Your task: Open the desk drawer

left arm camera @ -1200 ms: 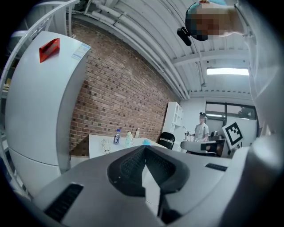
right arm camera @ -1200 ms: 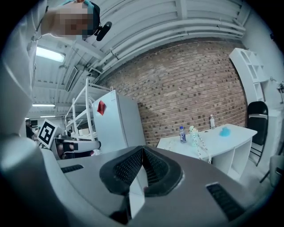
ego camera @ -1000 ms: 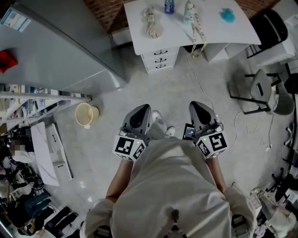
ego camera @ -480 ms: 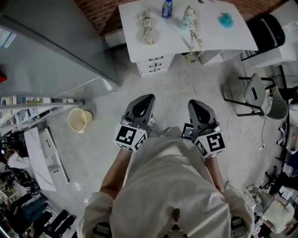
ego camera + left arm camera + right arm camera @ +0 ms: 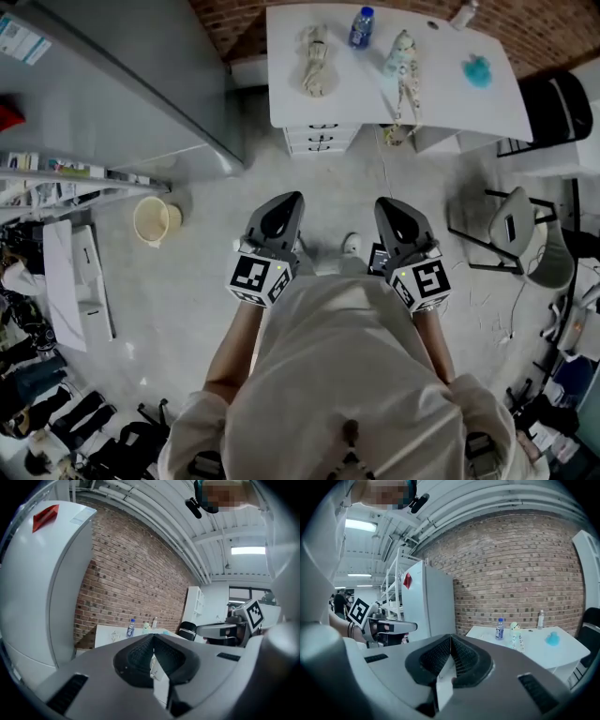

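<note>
While the person stands mid-frame in the head view, the left gripper [image 5: 283, 204] and right gripper [image 5: 389, 208] each have their jaws pressed together on nothing. Well apart from them, at the top of the frame, the closed drawers [image 5: 322, 140] sit under the white desk [image 5: 450, 98], which carries a bottle [image 5: 361, 27].

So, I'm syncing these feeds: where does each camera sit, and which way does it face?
Head view: on the person's head, facing steeply down at the floor and white desk; shows torso, forearms, left gripper and right gripper.
Left gripper view: on the left gripper, facing along its shut fingers toward the brick wall; right gripper at right.
Right gripper view: on the right gripper, along its shut fingers toward the same wall; left gripper at left.
Shared: both gripper views catch the desk and its blue-capped bottle.
</note>
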`<state>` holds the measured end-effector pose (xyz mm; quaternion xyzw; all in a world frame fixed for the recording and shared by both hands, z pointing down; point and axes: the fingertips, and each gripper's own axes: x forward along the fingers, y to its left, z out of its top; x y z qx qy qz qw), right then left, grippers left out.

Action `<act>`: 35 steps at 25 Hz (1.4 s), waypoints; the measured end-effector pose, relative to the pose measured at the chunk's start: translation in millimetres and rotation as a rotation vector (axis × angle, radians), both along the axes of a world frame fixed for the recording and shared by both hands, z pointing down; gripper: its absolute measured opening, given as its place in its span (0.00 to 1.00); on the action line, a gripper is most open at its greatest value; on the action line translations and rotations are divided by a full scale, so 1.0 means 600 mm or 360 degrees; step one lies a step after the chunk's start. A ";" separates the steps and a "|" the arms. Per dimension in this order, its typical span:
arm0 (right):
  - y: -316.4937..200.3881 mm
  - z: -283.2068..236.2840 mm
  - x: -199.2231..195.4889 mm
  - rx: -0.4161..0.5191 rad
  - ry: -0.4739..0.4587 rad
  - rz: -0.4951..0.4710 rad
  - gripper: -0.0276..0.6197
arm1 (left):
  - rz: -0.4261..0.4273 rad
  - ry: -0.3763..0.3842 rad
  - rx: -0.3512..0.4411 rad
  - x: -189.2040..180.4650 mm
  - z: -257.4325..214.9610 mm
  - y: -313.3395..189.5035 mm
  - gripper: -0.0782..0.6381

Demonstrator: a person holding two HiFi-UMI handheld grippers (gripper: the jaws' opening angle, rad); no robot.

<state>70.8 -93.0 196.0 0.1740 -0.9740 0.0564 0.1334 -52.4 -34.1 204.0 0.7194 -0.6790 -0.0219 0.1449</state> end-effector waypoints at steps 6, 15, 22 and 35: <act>-0.049 0.016 0.042 -0.0027 0.0018 -0.0184 0.08 | -0.0155 -0.0061 -0.0045 0.059 0.006 -0.021 0.12; -0.092 0.103 0.052 -0.0134 0.0166 -0.0320 0.08 | -0.0152 -0.0105 -0.0215 0.078 0.064 -0.041 0.12; -0.130 0.149 -0.026 -0.0087 0.0236 -0.0255 0.08 | 0.0067 -0.0141 -0.0240 0.009 0.116 -0.100 0.12; -0.159 0.321 -0.160 0.0120 0.0472 -0.0341 0.08 | 0.0301 -0.0237 -0.0498 -0.065 0.345 -0.133 0.12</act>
